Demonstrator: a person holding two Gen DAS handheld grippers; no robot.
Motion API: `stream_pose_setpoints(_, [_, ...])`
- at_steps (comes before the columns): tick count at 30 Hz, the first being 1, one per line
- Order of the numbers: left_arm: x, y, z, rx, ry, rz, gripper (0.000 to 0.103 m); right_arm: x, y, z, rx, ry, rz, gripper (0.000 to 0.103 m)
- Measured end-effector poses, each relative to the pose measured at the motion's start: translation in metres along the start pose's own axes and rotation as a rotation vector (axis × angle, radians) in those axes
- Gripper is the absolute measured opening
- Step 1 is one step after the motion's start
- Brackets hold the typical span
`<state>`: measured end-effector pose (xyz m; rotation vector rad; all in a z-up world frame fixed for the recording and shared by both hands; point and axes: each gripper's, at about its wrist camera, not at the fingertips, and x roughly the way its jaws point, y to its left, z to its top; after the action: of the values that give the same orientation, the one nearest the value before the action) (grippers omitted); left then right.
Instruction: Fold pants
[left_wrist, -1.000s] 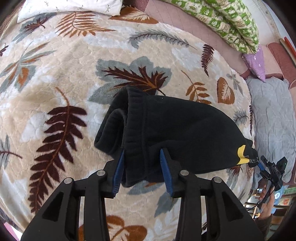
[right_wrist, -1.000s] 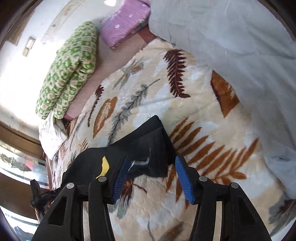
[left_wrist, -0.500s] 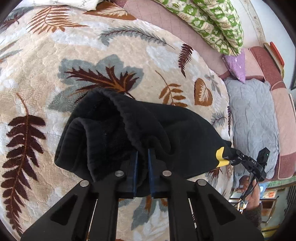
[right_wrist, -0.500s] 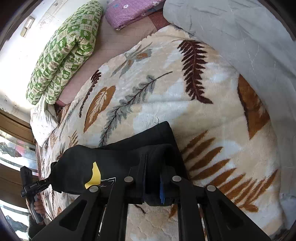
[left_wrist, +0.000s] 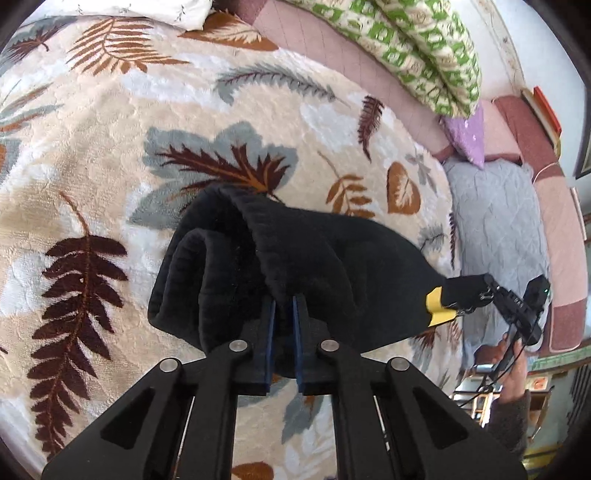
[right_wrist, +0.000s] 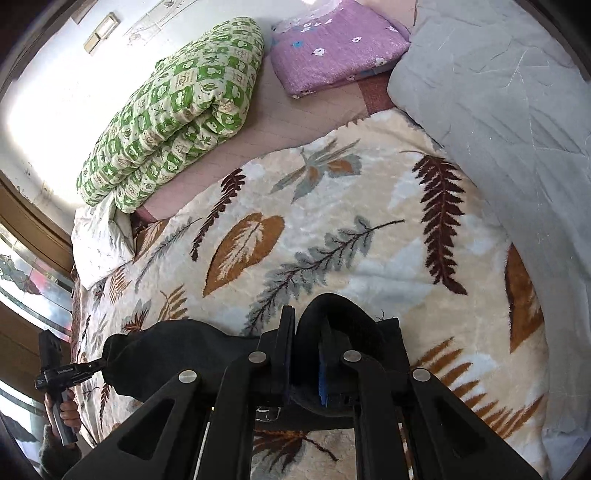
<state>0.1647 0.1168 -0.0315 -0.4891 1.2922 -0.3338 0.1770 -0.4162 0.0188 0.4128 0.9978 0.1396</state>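
Pants (left_wrist: 325, 280): black, bunched, lifted partly off the blanket (left_wrist: 110, 155) on the bed, strung between both grippers. Left gripper (left_wrist: 283, 314): fingers pinching the ribbed waistband. Right gripper (right_wrist: 306, 354): fingers pinching the far end, near a yellow patch (left_wrist: 437, 308). Risks, as judged: thick fleece slipping from a shallow pinch; loose layers sagging so the fold lands crooked. Surroundings: green quilt (right_wrist: 173, 107), purple pillow (right_wrist: 336, 44) and grey cover (right_wrist: 517, 129), all well apart; nothing obstructs.

Bed (left_wrist: 314, 48) w/ leaf-print blanket (left_wrist: 110, 155) on top; green quilt (right_wrist: 173, 107), purple pillow (right_wrist: 332, 48), grey cover (right_wrist: 517, 122), white pillow (right_wrist: 99, 243) lie on it.
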Motion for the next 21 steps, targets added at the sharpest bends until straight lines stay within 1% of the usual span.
stream_pose_setpoints(1, [0.002,-0.001,0.000,0.012,0.012,0.005,0.015,0.001,-0.001,-0.001,0.004,0.003,0.001,0.010])
stream_pose_setpoints(2, [0.005,-0.001,0.001,0.018,0.027,0.017,0.026,0.002,-0.002,-0.002,0.012,0.004,0.003,0.010])
stream_pose_setpoints(3, [0.007,-0.001,0.000,0.025,0.040,0.018,0.032,0.004,-0.004,-0.003,0.024,0.007,0.005,0.010])
stream_pose_setpoints(4, [0.009,-0.001,-0.002,0.036,0.053,0.021,0.043,0.004,-0.007,-0.004,0.034,0.010,0.002,0.010])
stream_pose_setpoints(5, [0.011,-0.002,-0.003,0.054,0.064,0.037,0.049,0.005,-0.010,-0.005,0.042,0.014,0.000,0.010])
stream_pose_setpoints(6, [0.011,-0.002,-0.005,0.069,0.064,0.051,0.049,0.005,-0.013,-0.007,0.049,0.020,-0.001,0.010])
stream_pose_setpoints(8, [0.011,-0.004,-0.006,0.089,0.051,0.055,0.049,0.005,-0.018,-0.008,0.060,0.026,-0.005,0.012])
stream_pose_setpoints(9, [0.010,-0.005,-0.007,0.096,0.023,0.052,0.048,0.005,-0.020,-0.009,0.065,0.031,-0.004,0.012])
stream_pose_setpoints(10, [0.009,-0.007,-0.007,0.106,0.004,0.054,0.041,0.005,-0.022,-0.010,0.066,0.034,-0.009,0.013])
stream_pose_setpoints(11, [0.008,-0.009,-0.007,0.115,-0.016,0.051,0.016,0.006,-0.023,-0.011,0.067,0.038,-0.014,0.013])
stream_pose_setpoints(12, [0.010,-0.012,-0.007,0.111,-0.015,0.039,0.006,0.007,-0.025,-0.012,0.071,0.045,-0.016,0.013])
stream_pose_setpoints(13, [0.011,-0.013,-0.005,0.093,-0.018,0.036,0.005,0.009,-0.028,-0.013,0.078,0.053,-0.016,0.013])
stream_pose_setpoints(15, [0.008,-0.015,-0.003,0.062,-0.064,0.053,0.004,0.015,-0.031,-0.017,0.081,0.071,-0.031,0.012])
stream_pose_setpoints(16, [0.005,-0.015,-0.002,0.047,-0.087,0.050,0.003,0.017,-0.032,-0.018,0.078,0.079,-0.039,0.010])
stream_pose_setpoints(18, [-0.008,-0.009,0.003,-0.015,-0.125,-0.003,0.003,0.020,-0.032,-0.020,0.068,0.088,-0.052,0.009])
stream_pose_setpoints(20, [-0.025,-0.005,0.006,-0.046,-0.168,-0.038,0.003,0.017,-0.031,-0.018,0.062,0.074,-0.044,0.007])
stream_pose_setpoints(21, [-0.036,-0.003,0.008,-0.045,-0.189,-0.047,0.003,0.012,-0.030,-0.014,0.067,0.055,-0.032,0.007])
